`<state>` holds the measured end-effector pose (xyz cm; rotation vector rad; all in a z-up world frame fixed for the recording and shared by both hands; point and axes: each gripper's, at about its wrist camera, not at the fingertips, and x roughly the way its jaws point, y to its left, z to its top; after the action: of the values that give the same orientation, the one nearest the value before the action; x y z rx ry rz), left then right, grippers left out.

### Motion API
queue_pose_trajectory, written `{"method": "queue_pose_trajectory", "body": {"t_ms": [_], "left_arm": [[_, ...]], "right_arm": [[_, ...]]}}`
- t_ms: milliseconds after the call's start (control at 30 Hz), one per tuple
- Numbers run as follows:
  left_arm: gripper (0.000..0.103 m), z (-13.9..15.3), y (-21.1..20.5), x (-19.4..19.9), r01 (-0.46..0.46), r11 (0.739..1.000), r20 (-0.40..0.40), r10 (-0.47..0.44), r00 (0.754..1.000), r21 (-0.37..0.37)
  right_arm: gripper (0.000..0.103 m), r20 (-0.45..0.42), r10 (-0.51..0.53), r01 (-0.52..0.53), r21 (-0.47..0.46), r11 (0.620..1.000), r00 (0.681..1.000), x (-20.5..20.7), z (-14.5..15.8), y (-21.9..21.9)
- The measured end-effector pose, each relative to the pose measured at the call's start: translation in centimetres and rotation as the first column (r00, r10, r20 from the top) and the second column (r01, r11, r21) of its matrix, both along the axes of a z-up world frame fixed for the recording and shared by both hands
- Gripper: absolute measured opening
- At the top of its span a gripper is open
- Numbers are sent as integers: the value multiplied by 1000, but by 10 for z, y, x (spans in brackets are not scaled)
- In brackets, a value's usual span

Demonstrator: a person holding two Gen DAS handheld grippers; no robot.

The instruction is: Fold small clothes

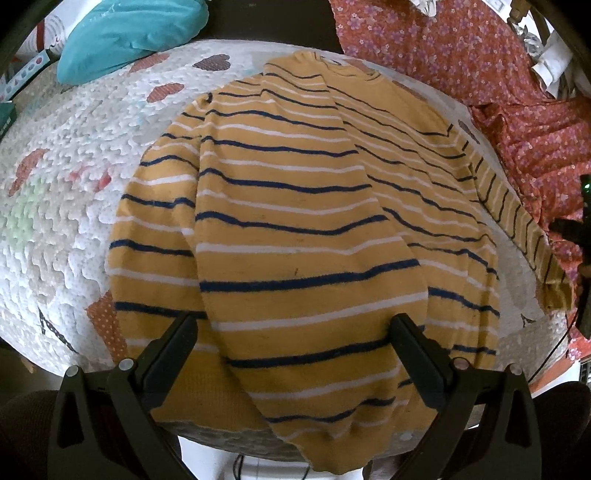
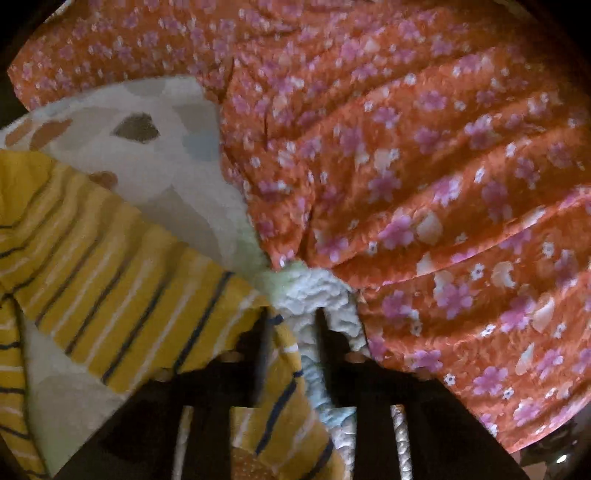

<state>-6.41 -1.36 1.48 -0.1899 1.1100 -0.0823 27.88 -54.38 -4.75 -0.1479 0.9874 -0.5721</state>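
White textured bedding (image 1: 74, 206) with heart patches carries the work; an orange floral cloth (image 1: 461, 55) lies ahead and to the right of the left claw (image 1: 293, 363), and a teal cushion (image 1: 129, 33) lies far ahead to its left. One yellow striped sweater (image 1: 295, 221) is spread directly ahead of the left claw, its hem nearest the claw, with one sleeve folded across the body. The left claw stands wide apart over the hem, gripping nothing. In the right wrist view, the right claw (image 2: 291, 332) appears closed on the other sleeve cuff (image 2: 284, 369), with a ruck of white bedding possibly pinched alongside; blur and shadow prevent certainty. Handling judgement: the knit is light, soft and limp, will sag and stretch when lifted, and is not fragile. Take hold at firm edges: cuff, hem corners or shoulder seams. Count: one sweater, two claws, one floral cloth, one cushion.
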Motion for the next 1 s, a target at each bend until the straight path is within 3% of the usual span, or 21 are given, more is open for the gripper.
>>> {"method": "queue_pose_trajectory", "body": {"t_ms": [33, 133, 200, 267, 333, 400, 433, 467, 533, 600, 700, 733, 767, 833, 900, 1000], "left_arm": [[103, 1, 2, -1, -1, 1000, 8, 1, 1000, 10], [103, 5, 15, -5, -23, 999, 37, 21, 999, 37], [103, 8, 32, -8, -56, 997, 57, 53, 997, 59], [103, 11, 57, -14, -112, 991, 73, 107, 992, 68], [103, 12, 86, -21, -184, 982, 76, 180, 981, 51], [103, 12, 107, -26, -237, 971, 70, 235, 970, 25], [103, 11, 119, -28, -266, 964, 66, 264, 962, 10], [103, 11, 128, -30, -285, 958, 61, 285, 957, -4], [103, 11, 140, -33, -311, 950, 57, 311, 949, -24], [103, 12, 148, -37, -322, 945, 56, 325, 944, -51], [103, 13, 160, -40, -331, 937, 51, 338, 940, -112], [103, 13, 163, -41, -336, 932, 44, 344, 938, -133], [103, 13, 166, -41, -341, 928, 39, 350, 936, -148], [103, 12, 171, -42, -351, 921, 31, 361, 932, -171], [103, 12, 177, -44, -364, 913, 31, 375, 926, -185], [103, 10, 189, -48, -392, 896, 18, 405, 914, -210]], "right_arm": [[55, 11, 54, -55, 42, 998, 998, -6, 2, 3], [55, 87, 131, -143, 148, 979, 988, -21, 18, 31], [56, 128, 203, -231, 267, 936, 971, -40, 29, 55], [56, 171, 292, -338, 421, 841, 941, -63, 36, 92], [56, 208, 392, -437, 570, 696, 896, -92, 38, 138], [56, 229, 448, -476, 660, 580, 864, -121, 35, 175], [56, 238, 478, -486, 714, 504, 846, -135, 30, 198], [56, 238, 494, -482, 748, 456, 836, -146, 24, 213], [56, 221, 519, -467, 783, 410, 826, -157, 12, 244], [56, 184, 547, -458, 783, 420, 816, -166, 1, 268], [56, 120, 589, -456, 760, 464, 799, -171, -15, 293], [49, 111, 600, -460, 755, 467, 792, -170, -16, 296], [29, 103, 615, -466, 751, 467, 782, -169, -18, 300], [8, 61, 652, -468, 747, 473, 756, -169, -19, 312], [8, 65, 653, -484, 728, 486, 754, -170, -7, 315], [7, 120, 699, -572, 679, 460, 705, -177, 23, 349]]}}
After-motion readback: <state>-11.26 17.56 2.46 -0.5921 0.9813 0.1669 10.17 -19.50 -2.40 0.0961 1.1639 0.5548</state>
